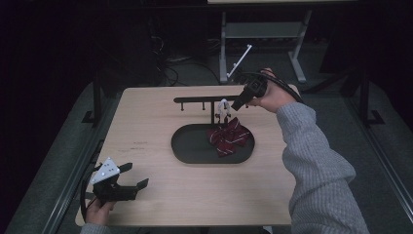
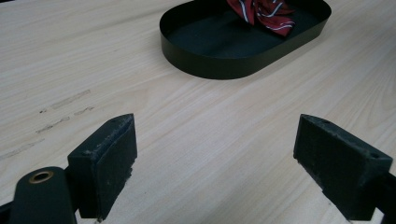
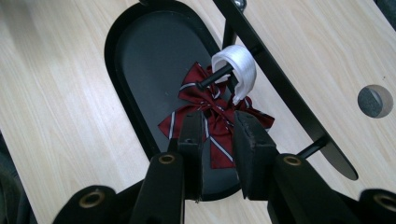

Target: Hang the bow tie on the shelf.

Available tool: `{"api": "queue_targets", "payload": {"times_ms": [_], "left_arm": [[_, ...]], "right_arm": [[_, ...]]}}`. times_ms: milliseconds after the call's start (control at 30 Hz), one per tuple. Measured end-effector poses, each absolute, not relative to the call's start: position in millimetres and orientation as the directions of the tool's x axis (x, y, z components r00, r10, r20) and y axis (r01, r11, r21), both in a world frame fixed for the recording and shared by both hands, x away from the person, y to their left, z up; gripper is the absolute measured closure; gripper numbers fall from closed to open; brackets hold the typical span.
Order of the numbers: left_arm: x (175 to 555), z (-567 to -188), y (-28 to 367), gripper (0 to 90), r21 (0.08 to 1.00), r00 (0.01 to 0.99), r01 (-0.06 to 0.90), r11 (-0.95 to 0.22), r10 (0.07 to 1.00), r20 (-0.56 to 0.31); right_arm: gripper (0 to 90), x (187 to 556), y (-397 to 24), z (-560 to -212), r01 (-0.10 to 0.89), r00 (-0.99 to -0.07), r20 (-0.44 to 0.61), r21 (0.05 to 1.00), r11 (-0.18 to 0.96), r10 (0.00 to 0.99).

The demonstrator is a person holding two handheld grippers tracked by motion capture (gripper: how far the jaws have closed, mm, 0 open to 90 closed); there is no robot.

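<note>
A dark red bow tie point(image 1: 228, 136) with thin white stripes hangs by its white strap point(image 1: 223, 105) from a peg of the black rack point(image 1: 204, 99), which stands at the back of the black oval tray point(image 1: 187, 146). The bow's lower part rests in the tray. My right gripper point(image 1: 237, 105) is just right of the strap. In the right gripper view its jaws point(image 3: 218, 116) stand a little apart above the bow tie point(image 3: 187, 88), with no pad pressing on it, and the strap point(image 3: 236, 70) is looped on the peg point(image 3: 212, 77). My left gripper point(image 1: 136, 174) rests wide open at the table's near left corner, holding nothing point(image 2: 215, 154).
The wooden table point(image 1: 146, 112) is bare around the tray point(image 2: 210, 46). A round cable hole point(image 3: 376, 100) sits in the tabletop behind the rack bar point(image 3: 275, 70). Beyond the far edge are a dark floor, a grey desk frame point(image 1: 223, 48) and a white object point(image 1: 241, 61).
</note>
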State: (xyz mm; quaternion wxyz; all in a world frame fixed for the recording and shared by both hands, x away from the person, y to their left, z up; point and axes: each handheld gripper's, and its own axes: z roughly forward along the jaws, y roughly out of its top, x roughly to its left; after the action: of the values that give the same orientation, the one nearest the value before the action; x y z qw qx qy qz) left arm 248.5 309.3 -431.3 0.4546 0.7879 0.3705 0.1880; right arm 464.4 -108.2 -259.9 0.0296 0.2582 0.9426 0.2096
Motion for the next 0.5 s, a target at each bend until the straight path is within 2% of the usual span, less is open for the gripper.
{"api": "queue_targets", "payload": {"times_ms": [500], "left_arm": [[248,-431,308,13.1,0.856,0.657,0.410,-0.316,0.753,-0.037]], "right_arm": [[66.5,451,-115,-264,0.464,-0.870,0.056,0.428,0.776,0.490]]}}
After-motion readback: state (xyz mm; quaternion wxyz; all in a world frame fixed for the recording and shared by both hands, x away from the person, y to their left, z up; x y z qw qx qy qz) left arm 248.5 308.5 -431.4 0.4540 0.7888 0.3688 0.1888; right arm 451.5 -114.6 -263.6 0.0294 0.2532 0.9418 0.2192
